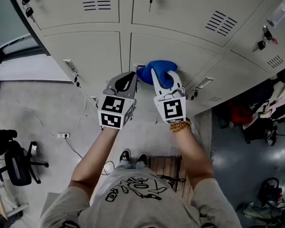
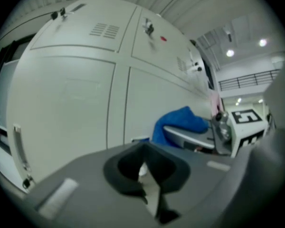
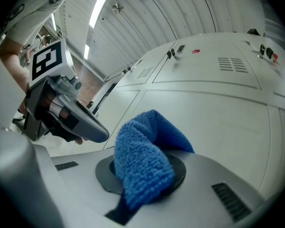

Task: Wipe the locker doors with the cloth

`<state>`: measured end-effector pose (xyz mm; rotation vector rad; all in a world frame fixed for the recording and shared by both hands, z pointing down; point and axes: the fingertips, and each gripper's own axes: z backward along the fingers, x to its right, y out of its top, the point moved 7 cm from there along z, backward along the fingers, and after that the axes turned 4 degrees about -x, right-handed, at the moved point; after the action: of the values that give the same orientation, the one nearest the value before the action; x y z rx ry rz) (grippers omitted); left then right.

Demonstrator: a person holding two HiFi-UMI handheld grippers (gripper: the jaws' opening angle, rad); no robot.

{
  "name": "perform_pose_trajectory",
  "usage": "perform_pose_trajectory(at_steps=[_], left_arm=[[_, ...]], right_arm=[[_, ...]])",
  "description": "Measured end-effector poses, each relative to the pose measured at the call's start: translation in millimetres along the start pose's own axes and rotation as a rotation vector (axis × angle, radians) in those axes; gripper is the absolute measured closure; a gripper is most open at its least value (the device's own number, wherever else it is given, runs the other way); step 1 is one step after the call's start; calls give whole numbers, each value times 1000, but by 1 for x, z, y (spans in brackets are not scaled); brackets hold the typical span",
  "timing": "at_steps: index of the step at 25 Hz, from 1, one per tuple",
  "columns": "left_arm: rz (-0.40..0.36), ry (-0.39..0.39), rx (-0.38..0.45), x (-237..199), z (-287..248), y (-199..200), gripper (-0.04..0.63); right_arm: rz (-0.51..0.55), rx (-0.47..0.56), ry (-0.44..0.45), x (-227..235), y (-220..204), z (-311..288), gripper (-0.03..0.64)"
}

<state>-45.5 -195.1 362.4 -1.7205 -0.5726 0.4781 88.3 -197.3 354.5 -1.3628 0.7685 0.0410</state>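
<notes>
R tool (image 1: 164,80) grips the blue cloth (image 1: 147,72), up at the locker door (image 1: 180,46) at 12 o'clock. L tool (image 1: 127,80), at its 9, is closed, empty. Most doors prob. left.

The left gripper (image 2: 149,184) had its jaws closed together with nothing between them, facing the pale locker doors (image 2: 66,99). To its right, the blue cloth (image 2: 178,122) lay against 1 door, held by the right gripper (image 2: 199,139).

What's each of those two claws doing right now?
Left gripper: closed, empty.
Right gripper: closed on the cloth.
</notes>
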Motion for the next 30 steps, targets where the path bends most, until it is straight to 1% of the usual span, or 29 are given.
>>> perform_pose_trajectory(at_steps=[3,7,10,13,17,21,25,30], left_arm=[[-34,-8,44,4,4,27,592],[-47,-12,93,10,9,53,592],[-64,-24,120,18,9,70,592],[-83,-38,139,27,6,83,592],[-94,-58,151,40,-2,90,592],[-91,-70,126,46,-11,81,592],[-78,-77,79,51,-19,59,592],[-48,-78,22,51,-30,26,592]], right_arm=[[48,43,-34,17,36,-1,584],[92,91,-63,35,70,0,584],[101,115,-78,48,81,3,584],[78,130,-105,62,83,13,584],[45,138,-140,80,77,28,584],[9,127,-157,85,59,40,584],[-7,99,-145,73,27,45,584],[-6,65,-116,46,-14,43,584]])
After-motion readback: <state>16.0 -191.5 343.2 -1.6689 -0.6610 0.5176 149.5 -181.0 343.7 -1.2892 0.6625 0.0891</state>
